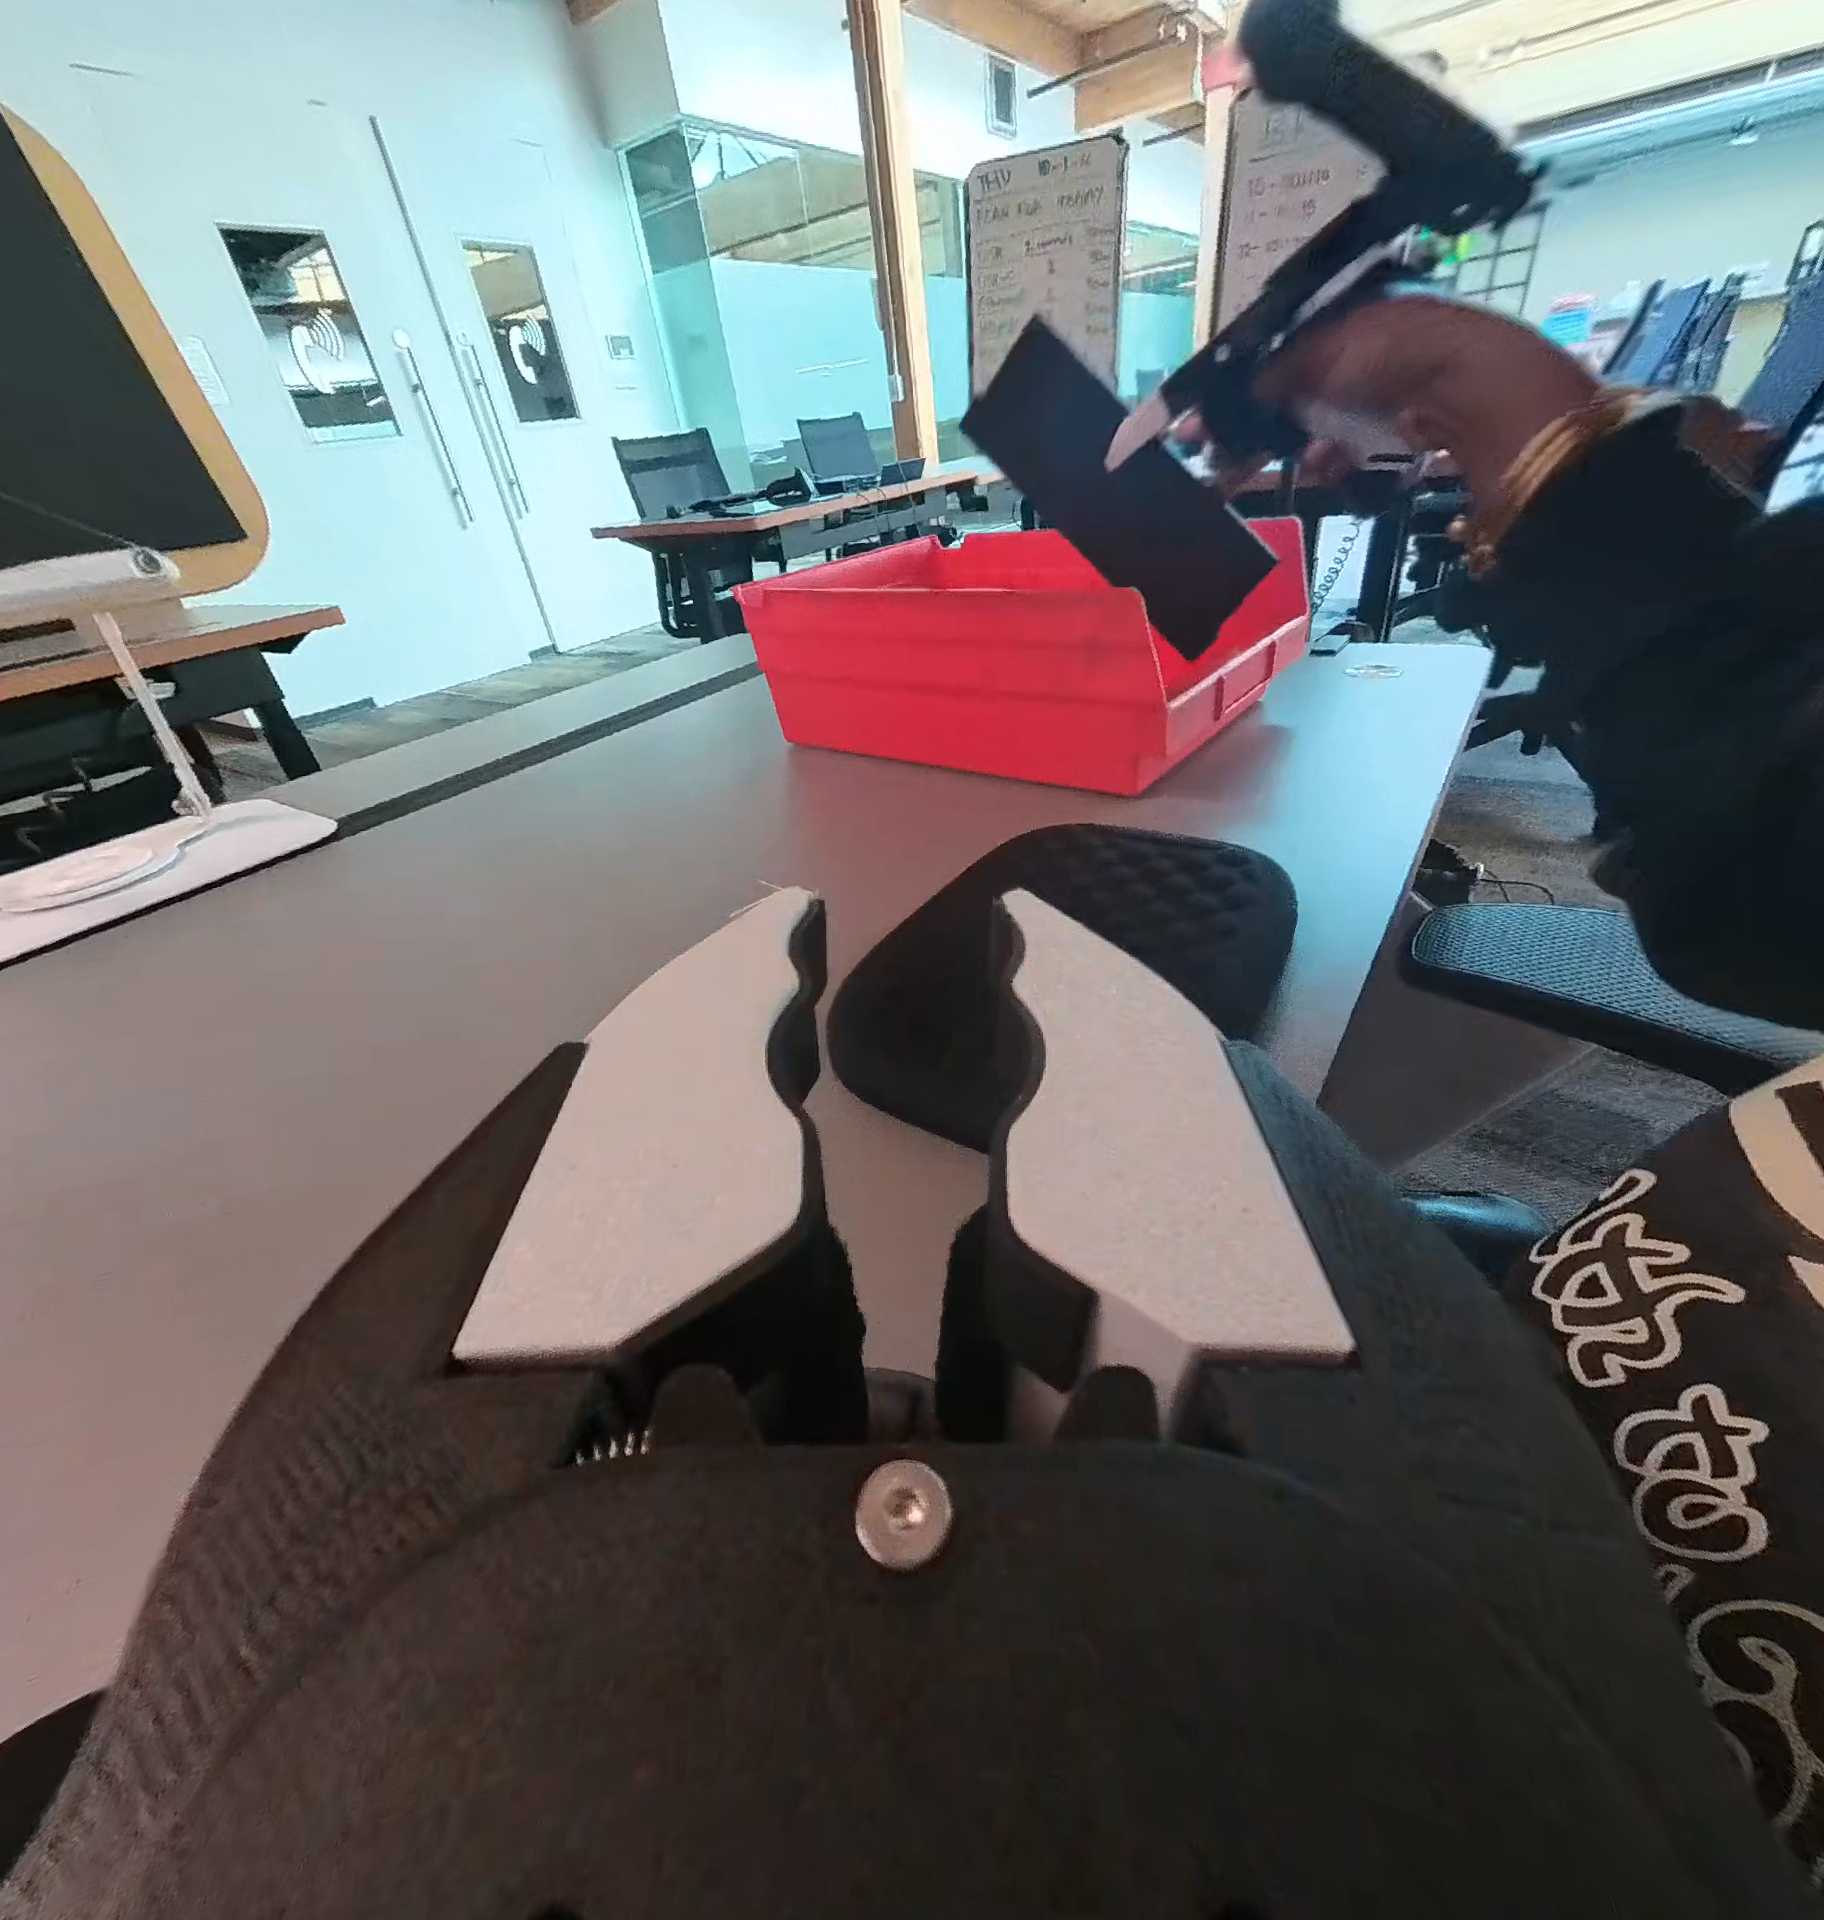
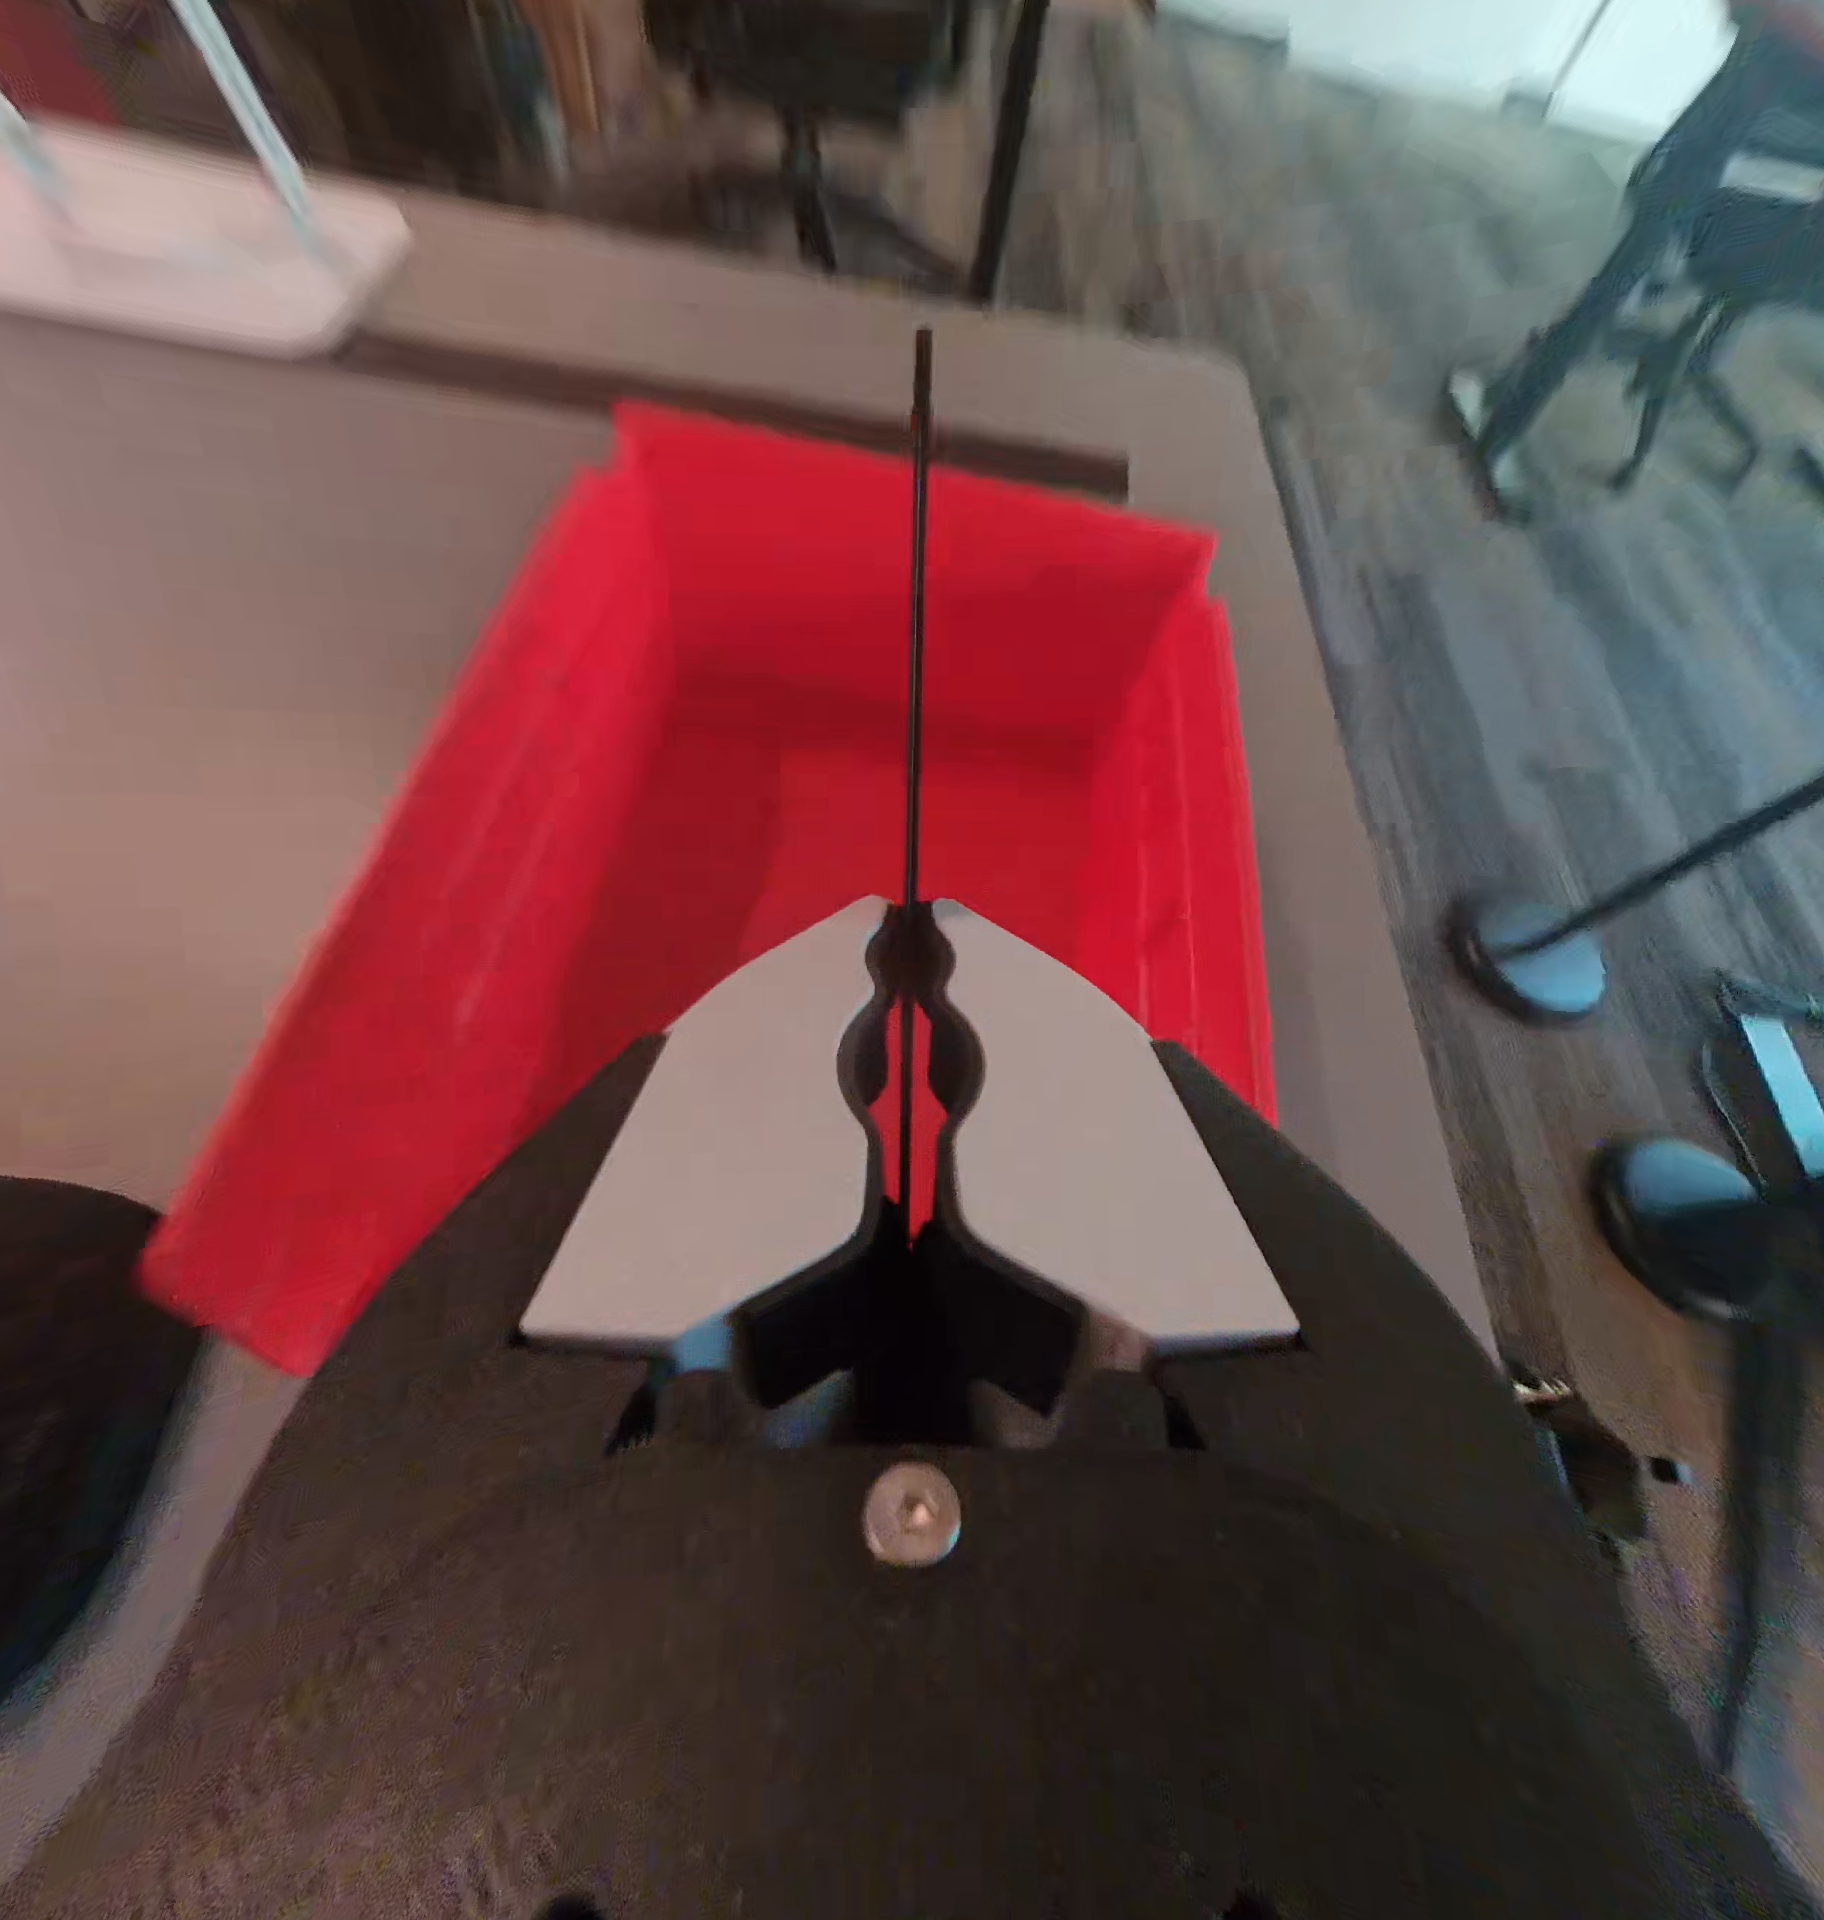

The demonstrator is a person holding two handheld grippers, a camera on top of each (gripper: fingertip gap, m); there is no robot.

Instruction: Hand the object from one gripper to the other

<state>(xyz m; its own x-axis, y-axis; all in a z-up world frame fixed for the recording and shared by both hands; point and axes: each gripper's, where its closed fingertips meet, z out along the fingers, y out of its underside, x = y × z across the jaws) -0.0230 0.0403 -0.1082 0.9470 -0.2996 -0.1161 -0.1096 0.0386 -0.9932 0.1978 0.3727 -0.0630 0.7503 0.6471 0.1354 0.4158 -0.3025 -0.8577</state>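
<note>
Here the right gripper (image 2: pixel 913 914) had its fingers clamped on a thin black card (image 1: pixel 1116 488) held edge-on above the red bin (image 1: pixel 991 665), so the empty left gripper (image 1: pixel 908 914), fingers slightly parted, likely needed to spread wider and meet the card's free end squarely.

left gripper (image 1: pixel 908 935): black textured printed body, two pale grey flat finger plates with wavy black inner edges. a silver hex-socket screw (image 1: pixel 904 1525) sits in the body just behind the finger bases, and a small coil spring (image 1: pixel 609 1442) shows left of that screw. right gripper (image 2: pixel 910 920): same build, same silver screw (image 2: pixel 911 1524). the person wears a black garment with white printed markings (image 1: pixel 1708 1455).
</note>
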